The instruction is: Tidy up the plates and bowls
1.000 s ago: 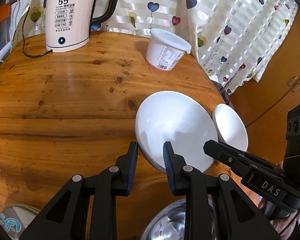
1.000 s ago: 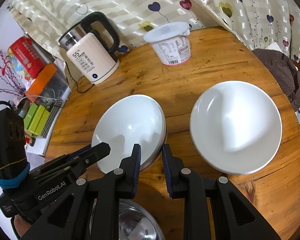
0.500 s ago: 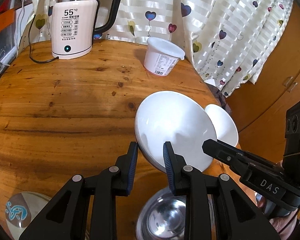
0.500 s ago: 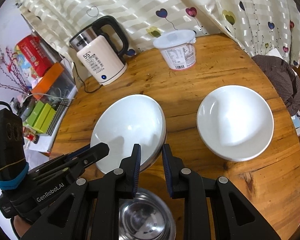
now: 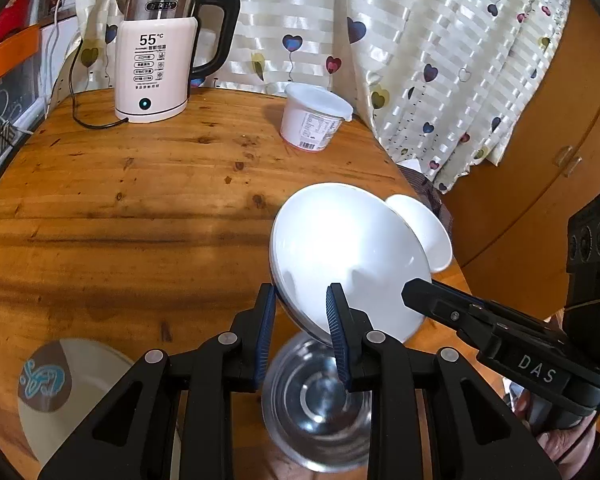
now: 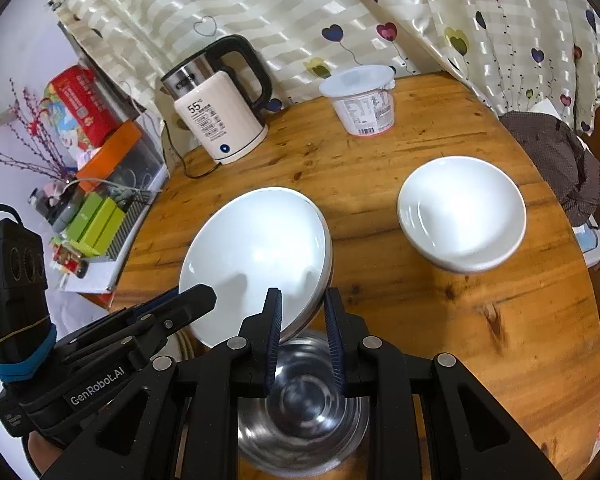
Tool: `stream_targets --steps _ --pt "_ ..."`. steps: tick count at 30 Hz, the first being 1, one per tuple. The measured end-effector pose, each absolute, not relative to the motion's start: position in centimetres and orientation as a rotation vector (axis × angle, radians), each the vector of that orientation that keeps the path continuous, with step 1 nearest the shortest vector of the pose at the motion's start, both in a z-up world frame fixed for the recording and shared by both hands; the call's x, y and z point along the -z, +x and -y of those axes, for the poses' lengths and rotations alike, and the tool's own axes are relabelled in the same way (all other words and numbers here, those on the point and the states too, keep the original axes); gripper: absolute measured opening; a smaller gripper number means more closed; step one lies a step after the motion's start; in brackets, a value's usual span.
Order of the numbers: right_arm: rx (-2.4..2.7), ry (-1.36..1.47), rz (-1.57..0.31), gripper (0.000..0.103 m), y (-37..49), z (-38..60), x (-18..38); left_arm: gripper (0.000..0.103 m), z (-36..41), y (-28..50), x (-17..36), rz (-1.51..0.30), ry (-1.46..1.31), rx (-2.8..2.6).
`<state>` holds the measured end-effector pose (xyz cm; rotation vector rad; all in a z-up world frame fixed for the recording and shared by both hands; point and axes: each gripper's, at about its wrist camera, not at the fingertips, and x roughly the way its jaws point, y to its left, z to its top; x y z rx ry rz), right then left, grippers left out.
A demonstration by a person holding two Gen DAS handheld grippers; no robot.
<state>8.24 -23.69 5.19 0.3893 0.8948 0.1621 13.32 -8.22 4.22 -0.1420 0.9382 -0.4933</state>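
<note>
White bowl stack (image 6: 256,256) tilted, rims gripped by both tools.

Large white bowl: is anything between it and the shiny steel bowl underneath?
Nothing visible. The large white bowl hangs tilted above the shiny steel bowl, whose inside looks empty; only air separates them.

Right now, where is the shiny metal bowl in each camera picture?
Left wrist view: the metal bowl sits at the bottom centre, under the tilted white bowl.
Right wrist view: it is at the bottom centre again, partly behind the black fingers.
Shared landmark: the white kettle marked 55, at the table's far edge, upper left in both views.
</note>
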Motion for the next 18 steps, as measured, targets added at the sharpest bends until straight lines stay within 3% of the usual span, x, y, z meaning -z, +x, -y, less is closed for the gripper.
stream_targets --steps 18 --pt "-0.164 0.397 -0.942 0.021 3.1 22.6 -4.0 0.027 7.6 8.5 -2.7 -0.985 -0.134 0.496"
